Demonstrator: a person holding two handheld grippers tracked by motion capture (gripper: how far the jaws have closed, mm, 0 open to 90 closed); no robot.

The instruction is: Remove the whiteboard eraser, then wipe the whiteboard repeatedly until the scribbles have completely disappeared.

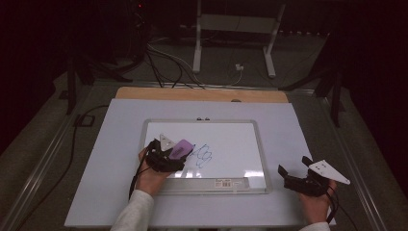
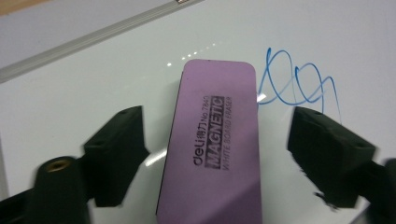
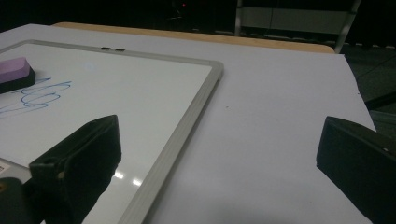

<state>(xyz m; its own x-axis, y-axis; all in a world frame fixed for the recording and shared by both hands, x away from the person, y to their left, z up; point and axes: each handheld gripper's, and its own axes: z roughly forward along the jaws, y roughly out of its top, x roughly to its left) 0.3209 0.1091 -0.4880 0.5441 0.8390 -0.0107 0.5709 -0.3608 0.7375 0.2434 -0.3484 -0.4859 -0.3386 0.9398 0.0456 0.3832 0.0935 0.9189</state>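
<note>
Left gripper (image 2: 217, 149) jaws spread wide around the purple eraser (image 2: 212, 140), not gripping it. Eraser sits on the whiteboard (image 1: 231, 144), blue scribble (image 2: 299, 84) at its 2 o'clock. Close off-centre and it'll probably skid away. Right gripper (image 3: 217, 154) idles, jaws wide and empty.

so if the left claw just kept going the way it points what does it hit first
Most likely the purple eraser, which lies on the whiteboard between the left claw's open jaws, with a gap on each side. Past it come the blue scribbles, though the depth is hard to judge.
</note>
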